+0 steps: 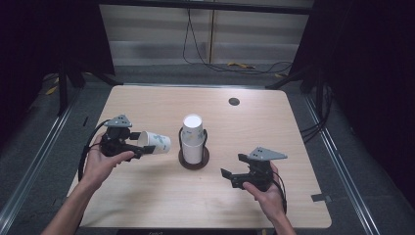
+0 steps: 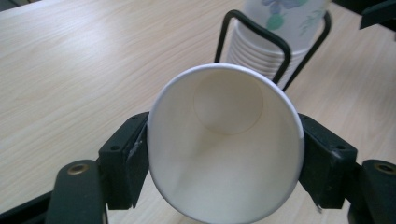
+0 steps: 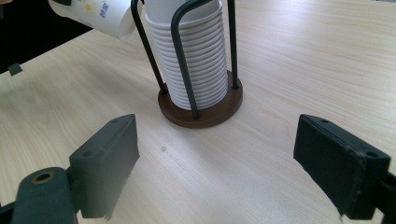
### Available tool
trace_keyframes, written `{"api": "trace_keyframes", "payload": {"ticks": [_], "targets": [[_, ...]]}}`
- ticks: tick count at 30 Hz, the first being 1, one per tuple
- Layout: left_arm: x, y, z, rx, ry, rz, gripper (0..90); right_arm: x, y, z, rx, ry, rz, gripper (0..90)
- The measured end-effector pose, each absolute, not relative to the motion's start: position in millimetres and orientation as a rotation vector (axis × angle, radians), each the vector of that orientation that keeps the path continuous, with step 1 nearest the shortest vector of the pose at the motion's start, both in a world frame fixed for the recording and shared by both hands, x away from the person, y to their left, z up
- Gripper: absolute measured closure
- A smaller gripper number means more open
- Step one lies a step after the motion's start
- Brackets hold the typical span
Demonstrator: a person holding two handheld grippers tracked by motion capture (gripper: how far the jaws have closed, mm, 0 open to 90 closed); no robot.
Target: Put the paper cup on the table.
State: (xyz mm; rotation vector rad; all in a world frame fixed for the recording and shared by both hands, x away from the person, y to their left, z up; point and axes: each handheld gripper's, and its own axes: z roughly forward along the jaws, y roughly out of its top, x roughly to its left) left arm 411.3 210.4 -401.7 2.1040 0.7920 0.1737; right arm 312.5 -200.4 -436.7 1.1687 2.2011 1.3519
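Left gripper [image 1: 139, 149], left of centre in the high view, is clamped on a single paper cup [image 1: 155, 142] held on its side, off the table, rim toward the hand and base pointing at the stack; in the left gripper view the pads pinch the cup's rim from both sides and the rim already looks squeezed slightly oval. Right gripper [image 1: 229, 177], lower right of centre, has its jaws wide apart with nothing between them, aimed at the cup holder [image 3: 201, 109], near it but not touching. The stack of paper cups [image 1: 192, 139] stands inverted in that black wire holder on a round dark wooden base, mid-table. Likely risks: the thin wall could crease or the cup could slip out, since the grip is only on the soft rim; if the cup goes back toward the stack at this sideways tilt it could catch a wire upright and nudge or tip the holder, as nothing steadies the base. Surface is a light wood-grain table [image 1: 274, 127], bare apart from a small dark round grommet [image 1: 234, 101] at upper right of the tabletop. Around it: grey floor, dark curtains at both sides, black cables and a pale wall panel at the top of the frame.
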Motion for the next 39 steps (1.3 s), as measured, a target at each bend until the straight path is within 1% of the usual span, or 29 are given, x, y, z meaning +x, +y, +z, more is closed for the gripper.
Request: {"api": "trace_keyframes", "payload": {"ticks": [4, 6, 15, 26, 39], "targets": [[417.9, 206.8, -398.5, 2.149, 0.795, 0.174, 28.1, 312.9, -200.7, -438.3, 1.176, 2.204, 1.345, 13.5], [421.1, 205.6, -396.7, 2.170, 0.787, 0.197, 28.1, 312.6, -200.6, -438.4, 1.171, 2.207, 1.344, 13.5], [436.4, 195.7, -393.4, 2.264, 0.784, 0.179, 27.3, 312.4, -201.9, -437.6, 1.171, 2.201, 1.349, 13.6], [454.7, 190.5, -393.9, 2.333, 0.789, 0.187, 26.5, 312.9, -201.1, -439.0, 1.170, 2.209, 1.344, 13.6], [471.3, 184.1, -407.6, 2.425, 0.802, 0.150, 25.3, 312.9, -202.5, -439.3, 1.177, 2.206, 1.346, 13.7]]}}
